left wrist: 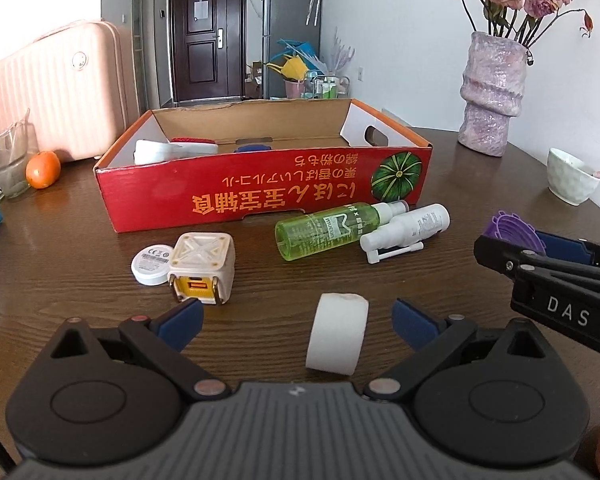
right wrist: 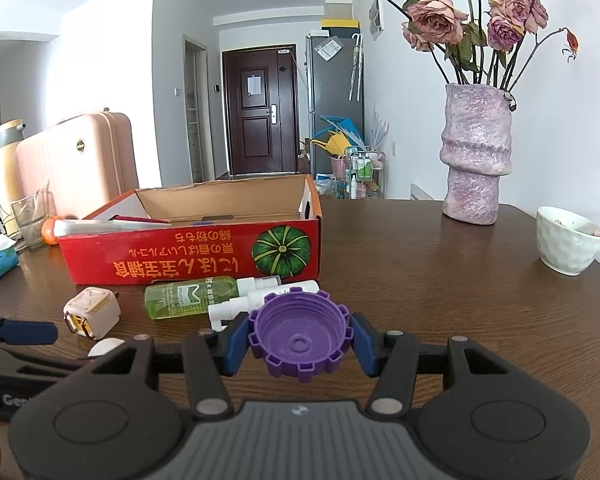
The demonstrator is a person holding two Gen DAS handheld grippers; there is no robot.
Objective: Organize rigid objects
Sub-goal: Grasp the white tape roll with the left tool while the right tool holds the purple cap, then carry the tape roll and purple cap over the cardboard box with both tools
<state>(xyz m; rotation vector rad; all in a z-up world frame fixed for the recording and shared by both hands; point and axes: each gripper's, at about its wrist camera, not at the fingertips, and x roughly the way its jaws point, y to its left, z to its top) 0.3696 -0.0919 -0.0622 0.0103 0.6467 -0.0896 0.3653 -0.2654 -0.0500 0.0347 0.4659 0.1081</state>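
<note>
Right now a purple lid (right wrist: pixel 299 336) is held between the jaws of the right gripper (right wrist: pixel 299 342), with a blue pad pressed on each side of it. The lid is seen with its hollow side up, above the bare wood of the counter (right wrist: pixel 440 320). In the left wrist view the same lid (left wrist: pixel 514 232) is seen at the right side, clamped in the right gripper (left wrist: pixel 500 244).

The jaws of the left gripper (left wrist: pixel 298 322) are wide open, and nothing is gripped by them. A white roll (left wrist: pixel 337 334) is stood on its edge on the counter between the two blue pads, closer to the right one, and it is touched by neither.

A red box (left wrist: pixel 260 192) with an open top is set toward the far side of the counter. Some white, red and blue things are seen inside it, but they cannot be made out well. Just in front of the box a green bottle (left wrist: pixel 326 230) and a white bottle (left wrist: pixel 406 230) are laid on their sides, touching each other. A cream cube (left wrist: pixel 202 266) and a small round white tin (left wrist: pixel 152 264) are placed side by side in front of the box, nearer its left end.

A pink vase (right wrist: pixel 476 152) of dried roses and a white cup (right wrist: pixel 566 246) are kept near the right edge. An orange (left wrist: pixel 43 169) and a glass (left wrist: pixel 10 160) are kept near the left edge.
</note>
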